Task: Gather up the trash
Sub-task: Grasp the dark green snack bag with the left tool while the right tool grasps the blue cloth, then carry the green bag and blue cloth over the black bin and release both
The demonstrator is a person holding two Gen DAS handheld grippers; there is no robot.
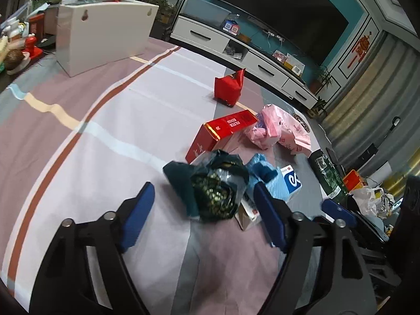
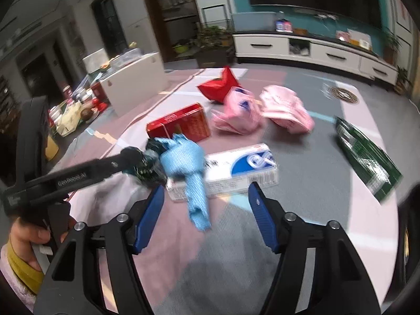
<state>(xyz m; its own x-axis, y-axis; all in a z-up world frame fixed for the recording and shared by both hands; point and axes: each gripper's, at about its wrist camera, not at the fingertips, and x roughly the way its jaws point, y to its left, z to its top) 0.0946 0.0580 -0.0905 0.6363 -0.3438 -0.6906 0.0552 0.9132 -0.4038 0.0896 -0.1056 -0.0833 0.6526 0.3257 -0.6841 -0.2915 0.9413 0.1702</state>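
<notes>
A dark green plastic bag (image 1: 215,191) of crumpled scraps lies on the striped cloth between the pads of my left gripper (image 1: 204,187). That gripper is open and its pads stand clear of the bag. From the right wrist view my left gripper (image 2: 136,157) comes in from the left with its tip at the dark bag (image 2: 149,168). My right gripper (image 2: 205,189) is open. A light blue bag (image 2: 189,162) lies over the left end of a white-and-blue box (image 2: 236,168), and its tail reaches between the right fingers without touching them.
A red carton (image 2: 181,126), a red pouch (image 2: 220,86), two pink bags (image 2: 241,113) and a green packet (image 2: 367,157) lie beyond. A white box (image 1: 105,34) stands far left, clutter beside it. A hand (image 2: 26,233) holds the left gripper.
</notes>
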